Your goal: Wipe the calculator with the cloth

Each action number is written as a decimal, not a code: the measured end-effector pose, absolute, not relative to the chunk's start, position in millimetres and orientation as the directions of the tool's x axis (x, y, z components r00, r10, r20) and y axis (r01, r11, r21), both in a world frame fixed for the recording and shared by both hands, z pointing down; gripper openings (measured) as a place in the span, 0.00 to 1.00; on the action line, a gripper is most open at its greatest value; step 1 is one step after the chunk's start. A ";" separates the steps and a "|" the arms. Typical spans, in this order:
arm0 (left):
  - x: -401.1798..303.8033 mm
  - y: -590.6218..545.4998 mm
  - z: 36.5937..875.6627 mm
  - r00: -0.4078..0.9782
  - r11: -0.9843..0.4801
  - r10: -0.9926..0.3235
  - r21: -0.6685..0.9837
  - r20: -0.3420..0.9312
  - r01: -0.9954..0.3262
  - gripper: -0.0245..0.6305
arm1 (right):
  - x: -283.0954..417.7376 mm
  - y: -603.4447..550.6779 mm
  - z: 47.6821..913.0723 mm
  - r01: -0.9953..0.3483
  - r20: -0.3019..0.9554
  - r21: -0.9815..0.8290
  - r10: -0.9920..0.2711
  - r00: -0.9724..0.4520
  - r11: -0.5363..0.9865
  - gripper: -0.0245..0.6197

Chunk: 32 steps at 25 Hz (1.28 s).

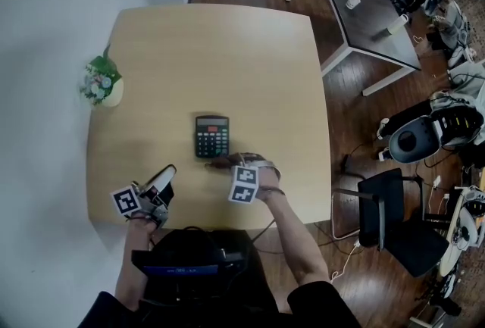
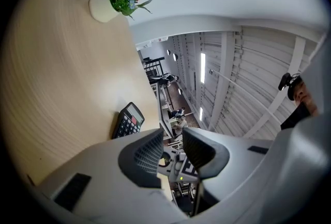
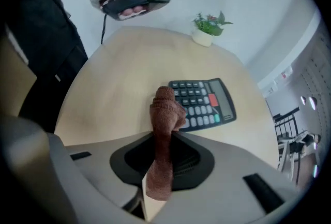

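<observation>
A black calculator (image 1: 211, 135) lies flat near the middle of the light wooden table (image 1: 189, 54). My right gripper (image 1: 226, 163) points steeply down just in front of the calculator's near edge, shut on a brown cloth (image 1: 220, 162). In the right gripper view the cloth (image 3: 164, 114) stands bunched out of the jaws of the right gripper (image 3: 166, 137), its tip over the calculator's (image 3: 202, 103) near corner. My left gripper (image 1: 163, 179) is held level near the table's front left. Its jaws stand slightly apart with nothing between them, and in its own view the left gripper (image 2: 173, 148) has the calculator (image 2: 126, 120) off to the left.
A small white pot of flowers (image 1: 102, 84) stands at the table's left edge, far from both grippers. The person's dark lap is at the table's front edge. A dark table (image 1: 364, 1) and a black chair (image 1: 394, 213) stand off to the right on the wooden floor.
</observation>
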<state>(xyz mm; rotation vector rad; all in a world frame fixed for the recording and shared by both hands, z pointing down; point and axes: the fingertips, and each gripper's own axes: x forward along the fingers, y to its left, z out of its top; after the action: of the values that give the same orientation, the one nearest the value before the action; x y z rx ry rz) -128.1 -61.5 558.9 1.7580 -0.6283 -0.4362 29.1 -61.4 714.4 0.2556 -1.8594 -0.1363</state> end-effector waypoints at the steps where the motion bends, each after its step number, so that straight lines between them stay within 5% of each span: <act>1: -129.3 -60.8 559.3 0.785 -0.192 -0.619 0.963 0.031 -0.190 0.21 | 31.4 -78.5 706.0 -0.147 0.916 0.243 -0.277 -0.291 0.959 0.15; 8: -131.9 -55.6 554.5 0.776 -0.209 -0.630 0.957 0.026 -0.201 0.21 | 36.7 -205.7 664.0 -0.377 0.811 0.405 -0.518 -0.272 0.833 0.15; 25: -130.0 -52.7 575.5 0.790 -0.218 -0.611 0.948 0.054 -0.233 0.21 | 16.3 -56.2 726.7 -0.167 0.925 0.235 -0.273 -0.266 0.958 0.15; 28: -119.4 -56.3 583.1 0.805 -0.218 -0.590 0.948 0.063 -0.234 0.21 | 17.9 -35.6 725.6 -0.259 0.917 0.120 -0.208 -0.341 0.958 0.15; 32: -111.4 -67.5 597.7 0.803 -0.223 -0.594 0.948 0.050 -0.225 0.21 | 35.0 -66.0 696.1 -0.550 0.828 -0.072 -0.258 -0.499 0.832 0.15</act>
<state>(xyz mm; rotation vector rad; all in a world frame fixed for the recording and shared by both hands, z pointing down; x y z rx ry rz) -111.4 -67.5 597.7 1.8005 -0.6301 -0.3859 35.0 -66.0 696.1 0.5901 -2.1097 0.4116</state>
